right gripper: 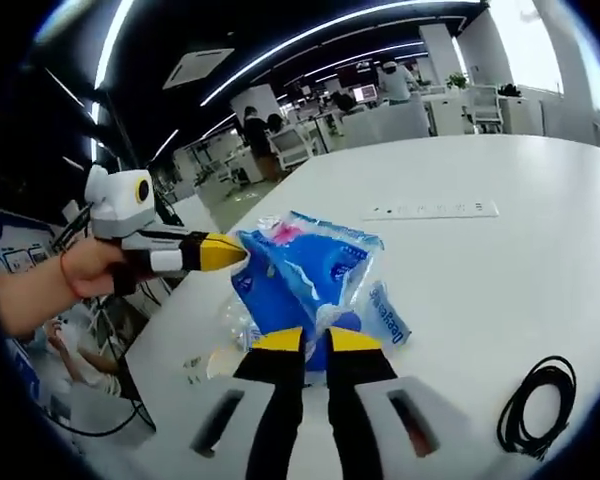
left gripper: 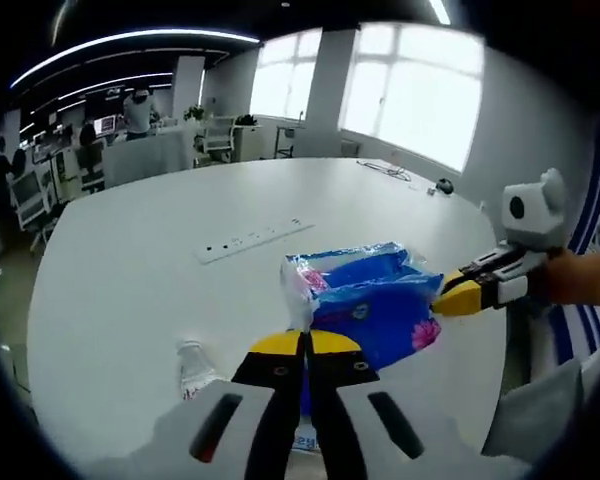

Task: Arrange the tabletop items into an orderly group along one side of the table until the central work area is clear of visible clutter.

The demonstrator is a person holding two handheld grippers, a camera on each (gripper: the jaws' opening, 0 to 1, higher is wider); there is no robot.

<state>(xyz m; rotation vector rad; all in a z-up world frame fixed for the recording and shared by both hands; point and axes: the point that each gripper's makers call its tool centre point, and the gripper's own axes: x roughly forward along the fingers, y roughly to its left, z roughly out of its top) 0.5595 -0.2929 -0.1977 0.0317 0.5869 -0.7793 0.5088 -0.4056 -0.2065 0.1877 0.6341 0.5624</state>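
An open-plan office lies behind, with bright windows, ceiling light strips and rows of workstations where people stand or sit far off. In front spreads a large white desk (left gripper: 130, 280), rounded at its edge, with a flush strip of power sockets (left gripper: 255, 240) set into its top.

The largest thing on the desk is a blue plastic package (left gripper: 370, 300) with pink print and white lettering, crumpled and open at one end. It is lifted between the two grippers near the desk's near edge. In the left gripper view the left gripper (left gripper: 305, 345) has its yellow-tipped jaws closed tight on the package's near end, while the right gripper (left gripper: 458, 297) comes in from the right, held by a hand (left gripper: 580, 278), its yellow tip touching the package's far side. In the right gripper view the right gripper's own jaws are pressed together on the lower edge of the blue wrap, and the left gripper enters from the left with its tip against the wrap's upper corner.

A coiled black cable (right gripper: 537, 405) lies on the desk to the right of the package in the right gripper view, well apart from it. A small clear crumpled wrapper (left gripper: 192, 365) lies on the desk just left of the left gripper's jaws. Far across the desk, a small dark object (left gripper: 444, 186) and a thin cord rest near the windows.
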